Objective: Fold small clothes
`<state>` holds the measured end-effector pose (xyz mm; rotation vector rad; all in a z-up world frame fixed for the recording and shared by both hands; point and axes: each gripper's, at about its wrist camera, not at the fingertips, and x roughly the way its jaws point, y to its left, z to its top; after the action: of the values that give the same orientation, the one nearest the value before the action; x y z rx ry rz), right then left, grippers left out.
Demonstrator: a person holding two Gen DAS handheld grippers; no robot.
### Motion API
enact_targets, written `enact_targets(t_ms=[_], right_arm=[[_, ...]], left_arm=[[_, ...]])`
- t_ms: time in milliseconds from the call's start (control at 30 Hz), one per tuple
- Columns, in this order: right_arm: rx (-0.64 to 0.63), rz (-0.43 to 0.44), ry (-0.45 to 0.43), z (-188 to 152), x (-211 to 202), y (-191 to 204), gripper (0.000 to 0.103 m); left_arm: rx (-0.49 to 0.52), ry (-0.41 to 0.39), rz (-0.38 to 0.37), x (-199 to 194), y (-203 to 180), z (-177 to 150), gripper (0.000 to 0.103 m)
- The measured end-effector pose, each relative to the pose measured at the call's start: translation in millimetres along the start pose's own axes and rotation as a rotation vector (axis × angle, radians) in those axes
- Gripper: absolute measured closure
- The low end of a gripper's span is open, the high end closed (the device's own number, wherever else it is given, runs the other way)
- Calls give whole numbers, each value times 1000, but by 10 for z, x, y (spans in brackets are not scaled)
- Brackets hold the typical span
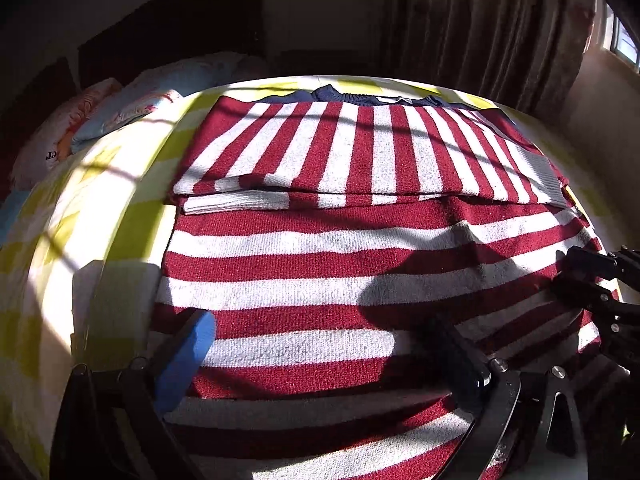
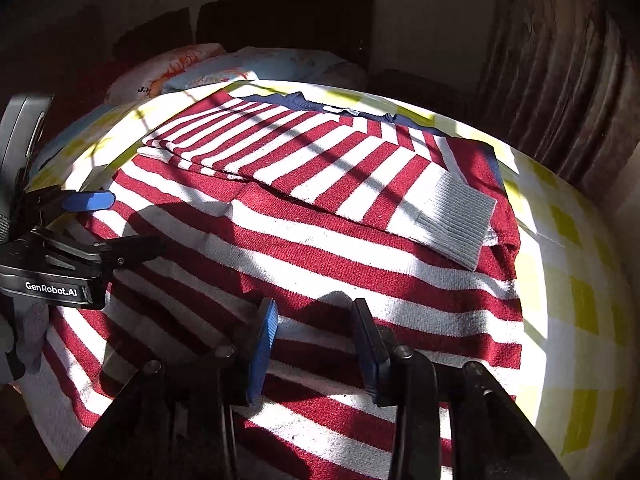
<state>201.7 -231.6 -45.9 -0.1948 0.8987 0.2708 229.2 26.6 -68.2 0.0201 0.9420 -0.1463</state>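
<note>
Left wrist view looks down over a red-and-white striped sweater spread flat on a bed with a yellow-and-white checked bedspread. Both sleeves are folded across the upper body of the sweater, their stripes running at right angles to the body's stripes, and a grey ribbed cuff lies near the sweater's right edge. The navy collar sits at the far end of the sweater, toward the dark headboard, and patterned pillows lie beyond the sweater's far left corner. The left gripper hangs over the lower part of the sweater with its jaws wide apart; one blue pad stands near the sweater's left edge and the dark finger is well across the stripes, with only flat fabric beneath them and nothing pinched. In the right wrist view, the right gripper hovers over the sweater's lower hem area with its jaws parted and nothing gripped between them, the knit lying smooth below. The left gripper shows at the sweater's left side, held by a gloved hand. A brown curtain hangs beyond the sweater's far right corner. Strong sunlight and dark shadows of the tools fall across the stripes.
</note>
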Motion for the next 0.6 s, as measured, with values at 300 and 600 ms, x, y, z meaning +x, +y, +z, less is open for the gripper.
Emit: enact_targets(t_ms=[300,600], right_arm=[[82,-39,-21,-142,-343,-209,69],[-136,137,29,-353,-332,422,65]], left_arm=[[-38,-60,-29,-365,44,-257,0],[46,6,-33,-284,-86,-331,0]])
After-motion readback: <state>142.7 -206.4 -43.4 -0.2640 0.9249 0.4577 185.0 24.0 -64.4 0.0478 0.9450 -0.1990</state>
